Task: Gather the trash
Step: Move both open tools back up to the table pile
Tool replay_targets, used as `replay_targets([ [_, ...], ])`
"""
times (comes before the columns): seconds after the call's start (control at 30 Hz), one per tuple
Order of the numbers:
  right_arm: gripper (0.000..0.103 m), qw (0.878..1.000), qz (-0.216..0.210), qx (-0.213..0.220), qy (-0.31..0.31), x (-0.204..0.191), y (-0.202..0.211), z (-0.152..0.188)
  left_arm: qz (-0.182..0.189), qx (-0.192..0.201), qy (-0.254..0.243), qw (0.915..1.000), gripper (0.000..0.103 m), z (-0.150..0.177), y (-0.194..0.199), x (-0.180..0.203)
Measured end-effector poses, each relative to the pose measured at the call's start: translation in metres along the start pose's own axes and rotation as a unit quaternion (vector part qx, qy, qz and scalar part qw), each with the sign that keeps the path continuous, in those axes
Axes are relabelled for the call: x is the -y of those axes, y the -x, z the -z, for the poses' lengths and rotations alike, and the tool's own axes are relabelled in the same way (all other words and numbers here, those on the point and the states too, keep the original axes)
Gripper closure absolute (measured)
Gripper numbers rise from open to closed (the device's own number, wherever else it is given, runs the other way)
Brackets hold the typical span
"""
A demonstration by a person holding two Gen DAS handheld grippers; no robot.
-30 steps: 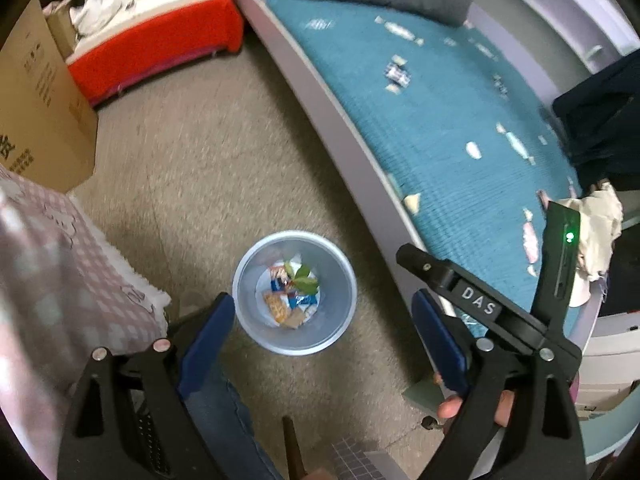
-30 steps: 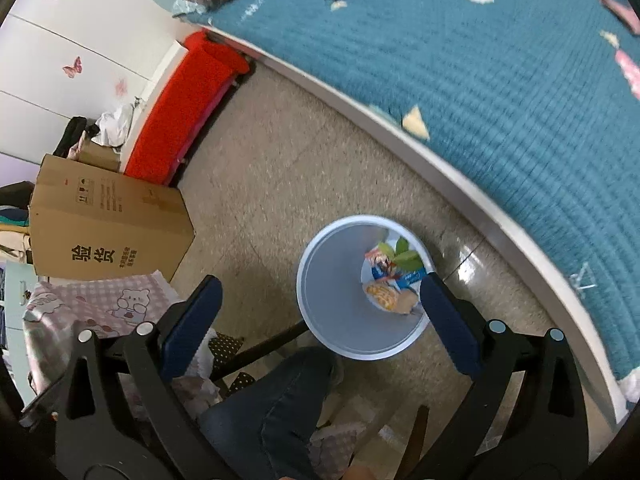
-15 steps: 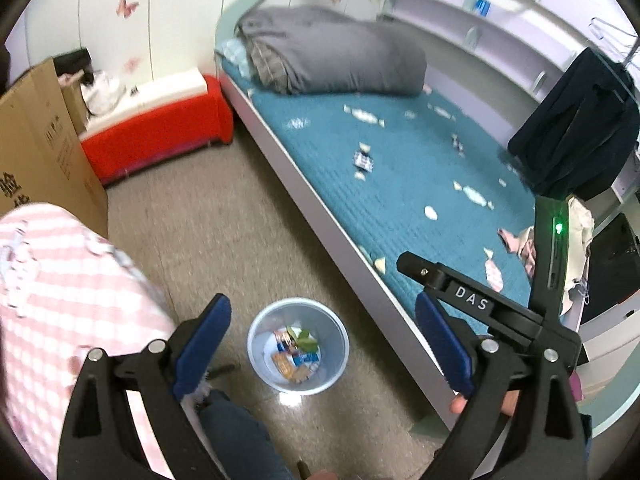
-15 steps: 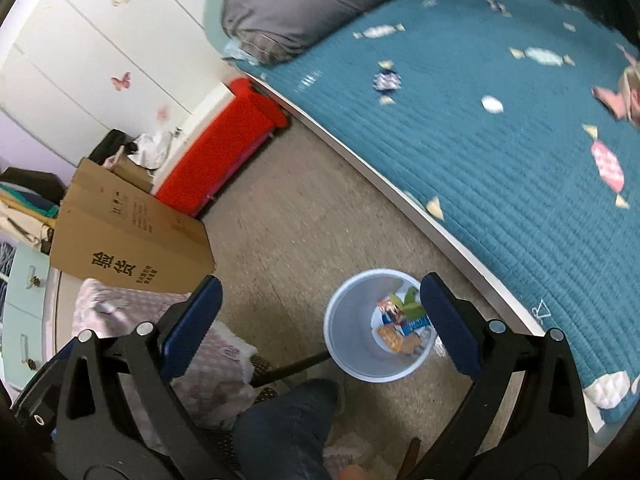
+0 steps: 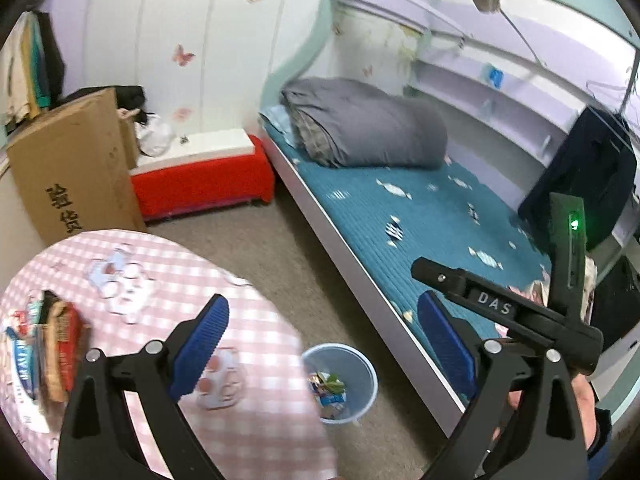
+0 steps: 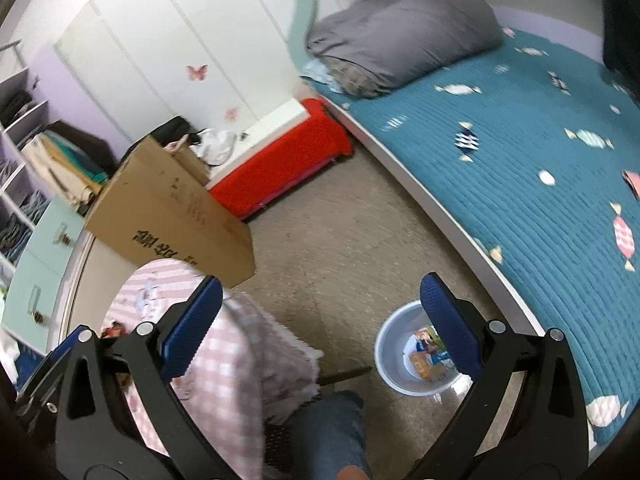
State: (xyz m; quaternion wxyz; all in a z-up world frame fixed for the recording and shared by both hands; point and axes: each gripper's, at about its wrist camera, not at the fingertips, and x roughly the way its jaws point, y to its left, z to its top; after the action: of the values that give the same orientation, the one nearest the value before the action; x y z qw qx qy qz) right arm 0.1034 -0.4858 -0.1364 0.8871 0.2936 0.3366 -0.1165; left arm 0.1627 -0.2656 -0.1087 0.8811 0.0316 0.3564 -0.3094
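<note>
A pale blue bin [image 5: 340, 382] [image 6: 412, 354] stands on the floor beside the bed, with colourful wrappers [image 5: 328, 390] [image 6: 426, 356] inside it. More snack packets [image 5: 48, 356] lie on the pink checked table [image 5: 168, 280] at the left. My left gripper [image 5: 324, 336] is open and empty, held high above the table edge and the bin. My right gripper [image 6: 320, 312] is also open and empty, above the floor between the table [image 6: 224, 360] and the bin. The right gripper's body shows at the right of the left wrist view.
A bed with a teal quilt [image 5: 400, 216] [image 6: 520, 184] and a grey rolled duvet [image 5: 360, 124] fills the right. A cardboard box [image 5: 72, 168] [image 6: 168, 216] and a red bench [image 5: 200, 180] [image 6: 280, 160] stand by the far wall. A person's jeans-clad leg [image 6: 332, 432] is below.
Both grippers have risen and tilted up away from the bin, which now looks smaller and lower. The pink table and the packets on it have come into view. Both stay open.
</note>
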Motion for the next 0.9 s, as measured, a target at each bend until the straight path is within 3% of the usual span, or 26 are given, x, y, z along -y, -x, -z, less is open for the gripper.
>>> replay_targets([
  [0.27,0.006,0.996,-0.046,-0.005,0.081,-0.094,0.005,0.013,-0.053,0.047,0.024,0.9972,0.010,0.005,0.055,-0.061],
  [0.53,0.006,0.982,-0.091,-0.026,0.160,-0.185,-0.002,0.041,-0.112,0.082,0.069,0.9879,0.010,0.023,0.109,-0.140],
  [0.9,0.006,0.946,-0.156,-0.078,0.275,-0.307,-0.037,0.102,-0.193,0.092,0.131,0.9681,0.010,0.074,0.157,-0.245],
])
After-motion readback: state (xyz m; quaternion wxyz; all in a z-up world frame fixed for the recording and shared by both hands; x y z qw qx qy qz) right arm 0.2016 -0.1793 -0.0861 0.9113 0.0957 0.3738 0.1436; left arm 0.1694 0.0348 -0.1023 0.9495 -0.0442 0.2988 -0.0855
